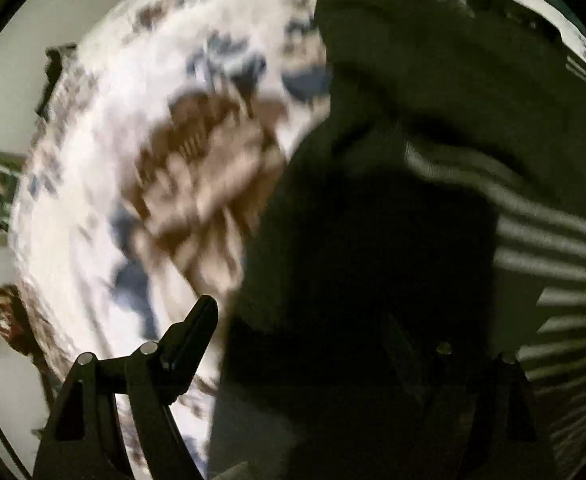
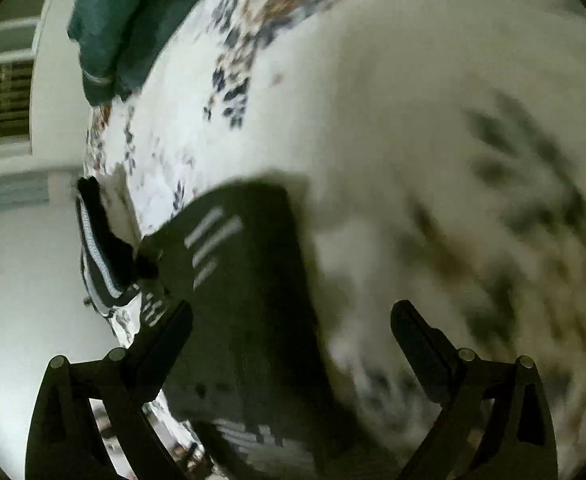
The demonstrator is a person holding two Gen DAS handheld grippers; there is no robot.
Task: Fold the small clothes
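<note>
white bedding (image 2: 373,100) printed with blue and brown leaf sprays spreads under both my grippers, blurred in both views, with pale floor and a slatted panel off to one side. on it, the biggest thing i have to deal with is the dark striped garment (image 1: 373,240), which fills the right half of my left wrist view and lies close under my left gripper (image 1: 333,340); its long axis looks to run away from me and upward in that view, though blur makes the outline unsure. my left jaws stand wide apart, one finger (image 1: 189,340) clear over the bedding, the other lost against the dark cloth, and nothing is pinched that i can see. a dark folded piece with pale stripes (image 2: 245,280) sits between the fingers of my right gripper (image 2: 293,332), nearer the left finger, running lengthwise away from the jaws; those jaws also gape wide, pads not pressing it. farther off lie a teal garment (image 2: 121,28) at the bed's edge and a small dark striped item (image 2: 101,252) hanging off the side. i count three dark striped pieces at most and one teal.
</note>
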